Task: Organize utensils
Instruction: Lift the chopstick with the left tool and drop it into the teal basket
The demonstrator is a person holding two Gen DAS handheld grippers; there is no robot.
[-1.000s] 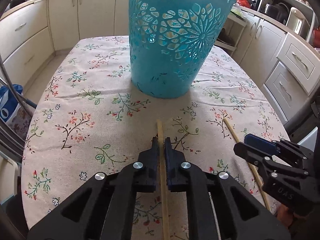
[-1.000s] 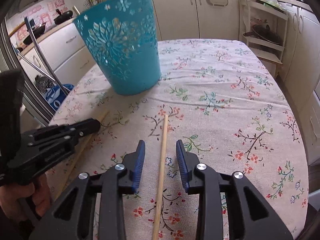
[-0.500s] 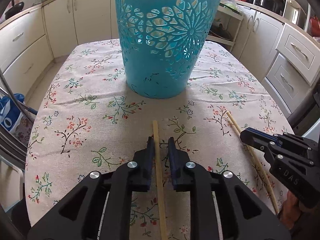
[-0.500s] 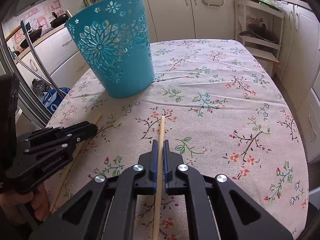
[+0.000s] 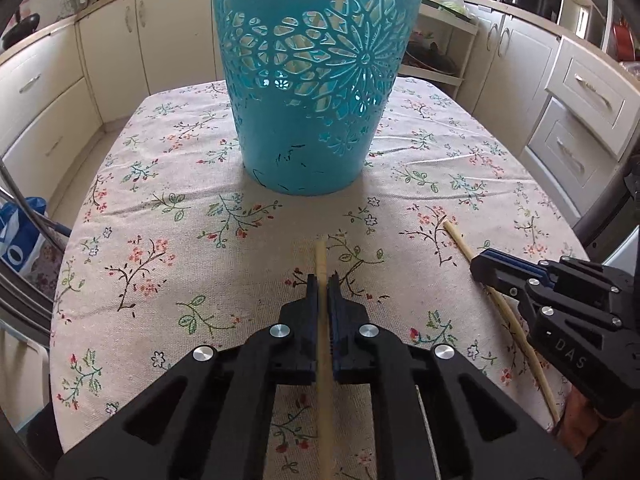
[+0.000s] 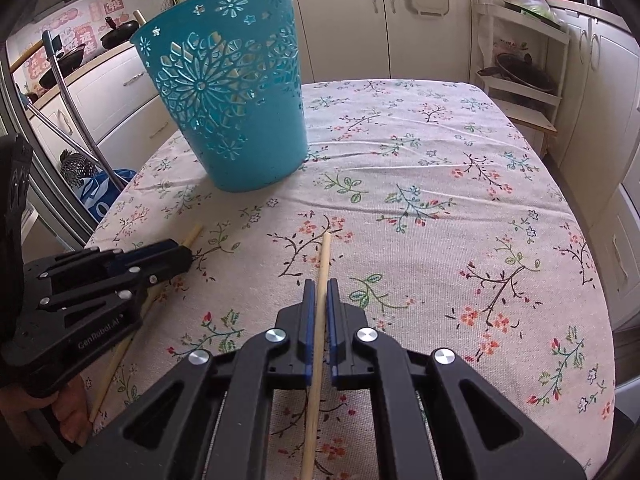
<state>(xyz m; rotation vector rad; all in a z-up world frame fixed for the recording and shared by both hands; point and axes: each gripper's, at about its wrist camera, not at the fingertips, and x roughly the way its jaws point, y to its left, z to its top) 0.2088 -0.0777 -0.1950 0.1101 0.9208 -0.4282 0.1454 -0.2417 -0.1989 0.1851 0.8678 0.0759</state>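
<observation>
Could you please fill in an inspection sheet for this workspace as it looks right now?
Surface: table under a floral cloth.
Job's things: teal basket upright; one chopstick in the left gripper, a second chopstick in the right.
Clutter: nothing seen.
Grippers: left gripper shut on its stick, jaws just closed further; right gripper shut on its stick.
Cables: nothing seen.
Surroundings: cream kitchen cabinets; blue bag on the floor.
</observation>
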